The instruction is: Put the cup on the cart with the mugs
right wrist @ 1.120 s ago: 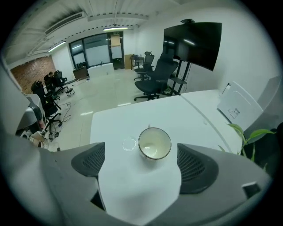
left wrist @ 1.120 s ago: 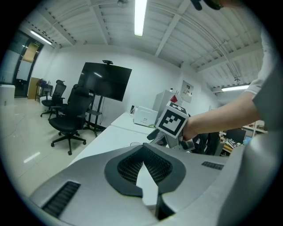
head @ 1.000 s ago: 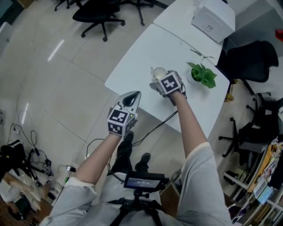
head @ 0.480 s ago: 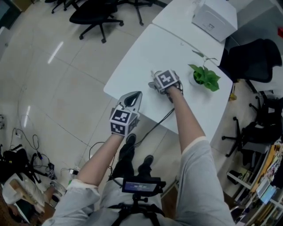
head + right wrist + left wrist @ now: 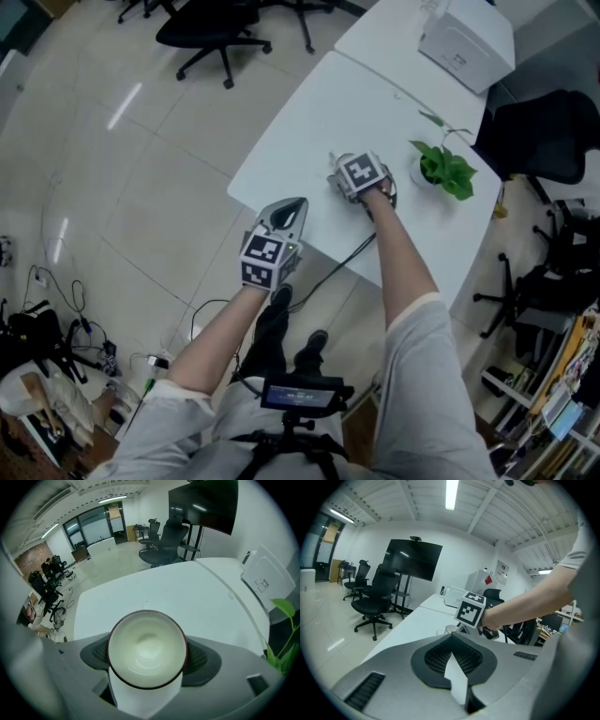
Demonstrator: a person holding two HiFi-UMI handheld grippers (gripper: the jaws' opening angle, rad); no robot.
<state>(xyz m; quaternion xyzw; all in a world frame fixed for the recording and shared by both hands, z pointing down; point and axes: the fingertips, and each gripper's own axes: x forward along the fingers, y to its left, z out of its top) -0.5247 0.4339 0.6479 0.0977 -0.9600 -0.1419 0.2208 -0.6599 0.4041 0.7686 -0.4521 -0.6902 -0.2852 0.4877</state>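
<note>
A white cup with a dark red rim (image 5: 146, 648) stands upright on the white table (image 5: 309, 112), empty inside. My right gripper (image 5: 146, 660) is closing round it, and the rim reaches the dark pads (image 5: 96, 656) on both sides. In the head view the right gripper (image 5: 341, 178) and its marker cube cover the cup. My left gripper (image 5: 287, 210) hovers at the table's near edge, shut, with nothing in it; its tips (image 5: 452, 641) point toward the right hand. No cart or mugs are in view.
A small potted plant (image 5: 445, 171) stands just right of the right gripper. At the table's far end sits a white box (image 5: 466, 42). Black office chairs (image 5: 211, 28) stand on the floor beyond, and another chair (image 5: 544, 131) is right of the table.
The right gripper has moved forward over the cup, which showed beside it a second ago and is now covered. The left gripper has drifted slightly right.
</note>
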